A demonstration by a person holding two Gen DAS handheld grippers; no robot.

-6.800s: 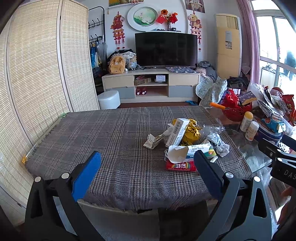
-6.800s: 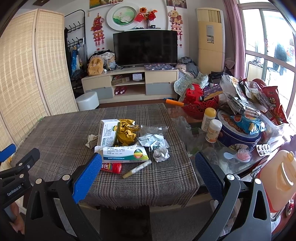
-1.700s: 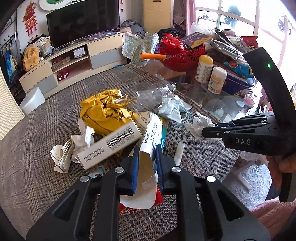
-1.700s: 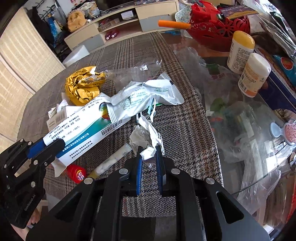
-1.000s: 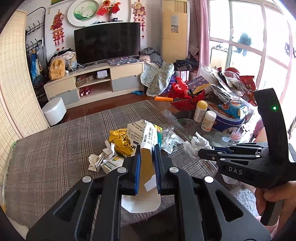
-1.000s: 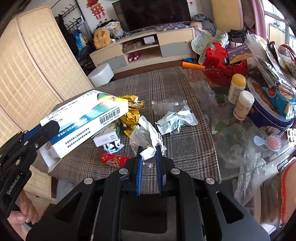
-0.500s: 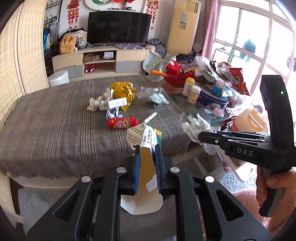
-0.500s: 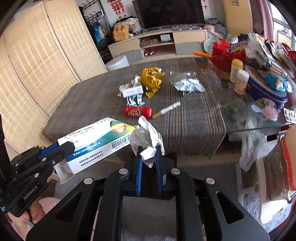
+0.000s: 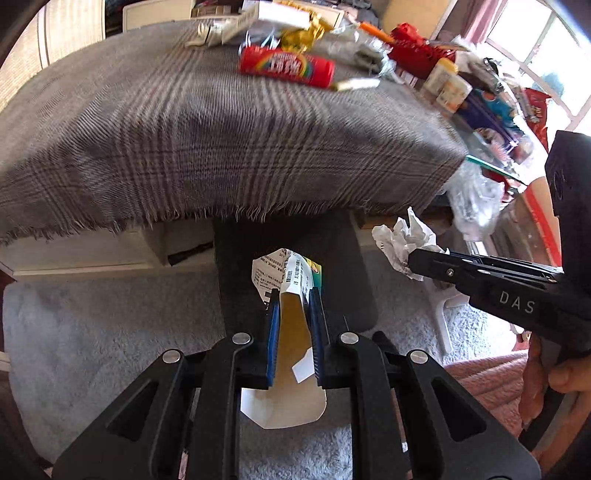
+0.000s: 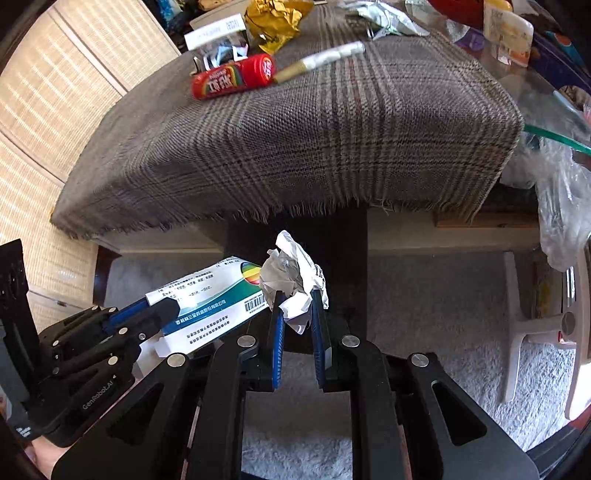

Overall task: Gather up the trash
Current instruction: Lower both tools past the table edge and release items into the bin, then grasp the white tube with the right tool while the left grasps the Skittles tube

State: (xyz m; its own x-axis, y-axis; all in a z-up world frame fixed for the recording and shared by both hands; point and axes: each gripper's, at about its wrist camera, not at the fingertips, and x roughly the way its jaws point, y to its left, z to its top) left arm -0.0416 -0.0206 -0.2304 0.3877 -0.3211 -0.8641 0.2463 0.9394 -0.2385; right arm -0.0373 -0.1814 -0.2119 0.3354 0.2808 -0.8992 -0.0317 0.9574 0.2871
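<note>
Below table edge [image 9: 258,212], left hand-held gripper [image 9: 293,295] clamping carton [image 9: 291,273]; right hand-held gripper [image 10: 295,295] clamping crumpled paper [image 10: 291,273]

Daylight is pouring in from the window [image 9: 532,48] (blown out white), motion blur is smearing the clutter nearest it, and fisheye bending is darkening both views' corners

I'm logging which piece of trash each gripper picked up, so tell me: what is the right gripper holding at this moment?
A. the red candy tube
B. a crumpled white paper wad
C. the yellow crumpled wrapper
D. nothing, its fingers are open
B: the right gripper is shut on the crumpled white paper wad, while the red candy tube and yellow crumpled wrapper lie on the table.
</note>
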